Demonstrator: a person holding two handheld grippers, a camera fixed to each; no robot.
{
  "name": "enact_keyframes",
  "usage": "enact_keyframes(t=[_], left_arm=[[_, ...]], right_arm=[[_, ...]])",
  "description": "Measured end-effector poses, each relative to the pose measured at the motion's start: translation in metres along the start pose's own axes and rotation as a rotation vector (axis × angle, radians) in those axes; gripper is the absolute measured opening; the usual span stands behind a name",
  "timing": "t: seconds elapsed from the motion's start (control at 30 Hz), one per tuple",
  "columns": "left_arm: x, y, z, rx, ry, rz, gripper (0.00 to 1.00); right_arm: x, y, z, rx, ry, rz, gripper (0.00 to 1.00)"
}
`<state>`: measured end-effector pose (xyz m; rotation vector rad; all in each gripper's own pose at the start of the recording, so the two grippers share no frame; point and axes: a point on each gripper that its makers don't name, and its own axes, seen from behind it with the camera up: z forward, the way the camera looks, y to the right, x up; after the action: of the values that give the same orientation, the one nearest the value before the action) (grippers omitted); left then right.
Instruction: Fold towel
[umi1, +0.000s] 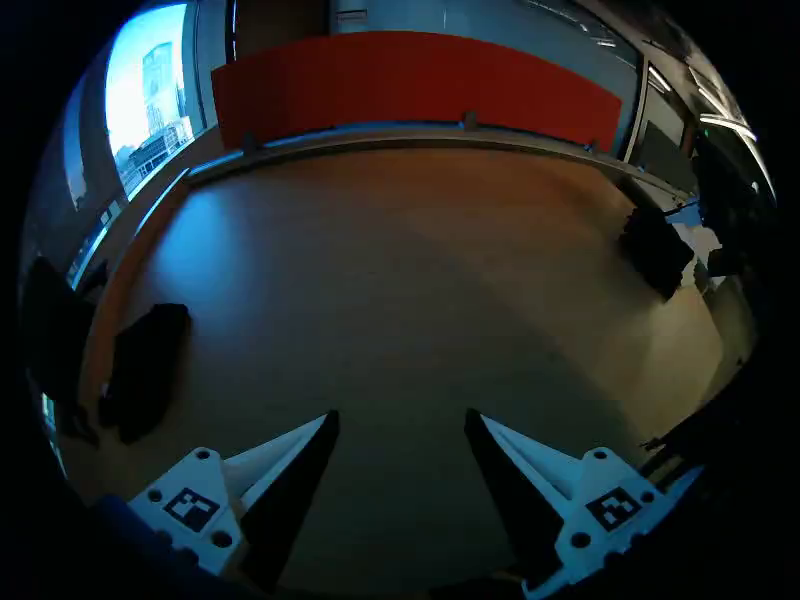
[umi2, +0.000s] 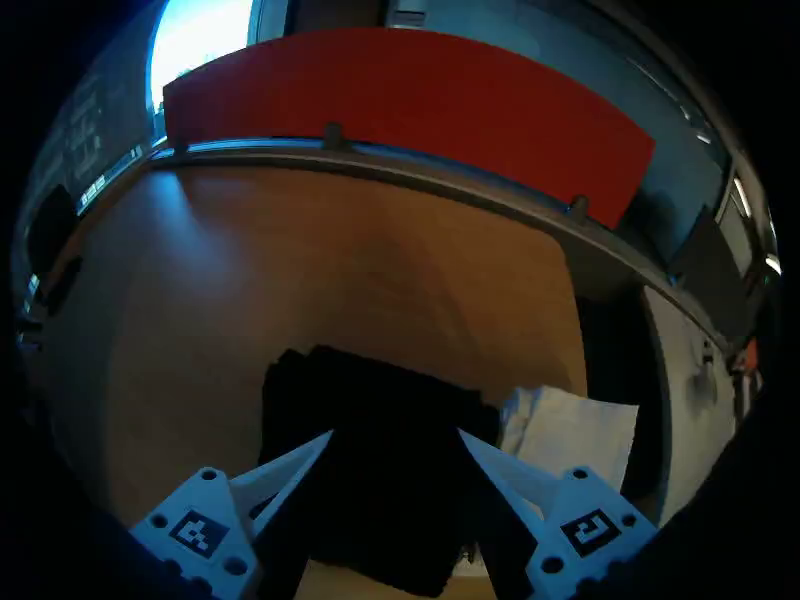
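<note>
A dark folded towel (umi2: 385, 450) lies on the wooden table (umi2: 300, 270) in the right gripper view, directly under and between the fingers of my right gripper (umi2: 395, 440), which stands open above it. A pale cloth or paper (umi2: 575, 430) lies just right of the towel. In the left gripper view my left gripper (umi1: 402, 420) is open over bare wooden table (umi1: 400, 280) with nothing between its fingers. A dark bundle (umi1: 145, 370) lies at the table's left edge, and another dark item (umi1: 655, 245) sits at the far right.
A red partition (umi1: 410, 85) runs along the table's far edge, seen as the red partition (umi2: 420, 100) in the right gripper view too. A bright window (umi1: 150, 90) is at the upper left. Dark equipment (umi1: 725, 220) stands past the right edge.
</note>
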<state>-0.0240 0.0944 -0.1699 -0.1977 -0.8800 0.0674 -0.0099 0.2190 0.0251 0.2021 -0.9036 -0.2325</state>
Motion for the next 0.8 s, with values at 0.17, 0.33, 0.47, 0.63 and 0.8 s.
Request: enact_keyframes(t=[0.17, 0.33, 0.47, 0.63, 0.8], left_arm=[[-0.001, -0.002, -0.001, 0.008, -0.005, -0.006, 0.93], [-0.004, -0.004, -0.003, 0.016, -0.012, -0.01, 0.93], [-0.007, -0.004, -0.004, 0.021, -0.019, -0.01, 0.93], [-0.009, -0.004, -0.005, 0.028, -0.024, -0.008, 0.93], [-0.01, -0.005, -0.006, 0.031, -0.026, -0.007, 0.93]], right_arm=[[-0.002, 0.004, 0.009, -0.002, -0.013, 0.009, 0.75], [-0.006, 0.008, 0.018, -0.003, -0.032, 0.017, 0.75], [-0.01, 0.01, 0.026, -0.004, -0.043, 0.024, 0.75], [-0.013, 0.012, 0.033, -0.006, -0.051, 0.033, 0.75], [-0.017, 0.013, 0.037, -0.009, -0.055, 0.034, 0.75]])
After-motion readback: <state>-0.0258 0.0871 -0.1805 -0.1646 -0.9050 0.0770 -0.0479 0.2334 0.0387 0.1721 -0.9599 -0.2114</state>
